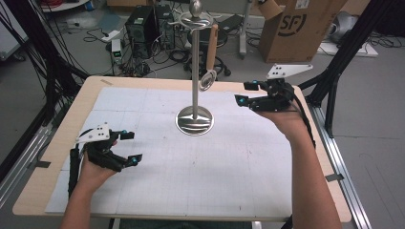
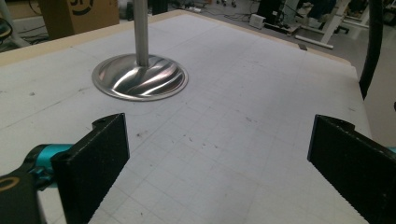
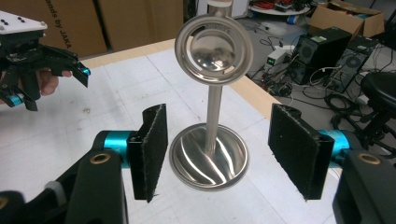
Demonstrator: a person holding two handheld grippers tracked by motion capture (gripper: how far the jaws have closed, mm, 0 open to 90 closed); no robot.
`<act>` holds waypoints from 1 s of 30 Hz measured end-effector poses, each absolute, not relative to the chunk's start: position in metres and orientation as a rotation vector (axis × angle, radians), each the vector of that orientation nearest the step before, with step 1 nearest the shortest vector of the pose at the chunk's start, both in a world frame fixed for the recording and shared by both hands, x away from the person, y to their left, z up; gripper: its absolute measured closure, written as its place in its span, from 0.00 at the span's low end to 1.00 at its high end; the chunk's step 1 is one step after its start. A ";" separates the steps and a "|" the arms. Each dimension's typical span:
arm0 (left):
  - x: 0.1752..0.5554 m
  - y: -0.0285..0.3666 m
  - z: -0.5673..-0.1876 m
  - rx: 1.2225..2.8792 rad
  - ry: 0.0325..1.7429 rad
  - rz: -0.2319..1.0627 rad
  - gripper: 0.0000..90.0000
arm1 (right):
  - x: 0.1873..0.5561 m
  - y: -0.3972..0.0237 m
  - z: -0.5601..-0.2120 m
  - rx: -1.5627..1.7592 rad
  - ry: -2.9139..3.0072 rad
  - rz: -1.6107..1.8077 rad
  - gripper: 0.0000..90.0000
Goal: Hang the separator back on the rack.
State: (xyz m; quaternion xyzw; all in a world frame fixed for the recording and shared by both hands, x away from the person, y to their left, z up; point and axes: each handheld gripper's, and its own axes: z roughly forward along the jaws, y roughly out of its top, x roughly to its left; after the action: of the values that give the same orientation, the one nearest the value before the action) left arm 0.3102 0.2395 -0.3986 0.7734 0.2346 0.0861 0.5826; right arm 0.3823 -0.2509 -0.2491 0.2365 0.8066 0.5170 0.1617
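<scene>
One stand [image 1: 194, 119], one hanging ladle [image 1: 208, 76], seemingly; two grippers [image 1: 112, 148].

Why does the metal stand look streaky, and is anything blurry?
Left gripper view: the stand's base mirrors the room light in curved bright streaks. Right gripper view: the hanging round utensil glares softly, while the near tongs' pads look soft. High view: evenly lit, faint shadows.

A steel stand [image 1: 194, 71] rises from its round base [image 1: 194, 120] at the centre of the gridded mat [image 1: 191, 176], with a utensil [image 1: 210, 55] hanging from its top ring. Open mat lies to the left, to the right and in front of the base.
</scene>
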 end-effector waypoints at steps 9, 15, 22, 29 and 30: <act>0.310 0.239 -0.399 1.804 0.543 0.197 0.07 | 0.367 -0.254 -0.268 0.665 2.297 1.485 0.38; 0.310 0.239 -0.398 1.808 0.539 0.196 0.07 | 0.354 -0.258 -0.287 0.669 2.302 1.489 0.37; 0.309 0.239 -0.398 1.804 0.540 0.195 0.07 | 0.341 -0.266 -0.310 0.715 2.276 1.502 0.32; 0.309 0.239 -0.398 1.804 0.541 0.197 0.07 | 0.336 -0.269 -0.327 0.735 2.281 1.508 0.31; 0.309 0.239 -0.398 1.805 0.540 0.193 0.07 | 0.335 -0.269 -0.330 0.739 2.286 1.507 0.30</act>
State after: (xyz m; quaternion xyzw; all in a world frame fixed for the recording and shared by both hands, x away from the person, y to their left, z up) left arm 0.3091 0.2385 -0.3982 0.7734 0.2314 0.0829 0.5842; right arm 0.3350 -0.2691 -0.3300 0.2575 0.7967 0.5252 0.1525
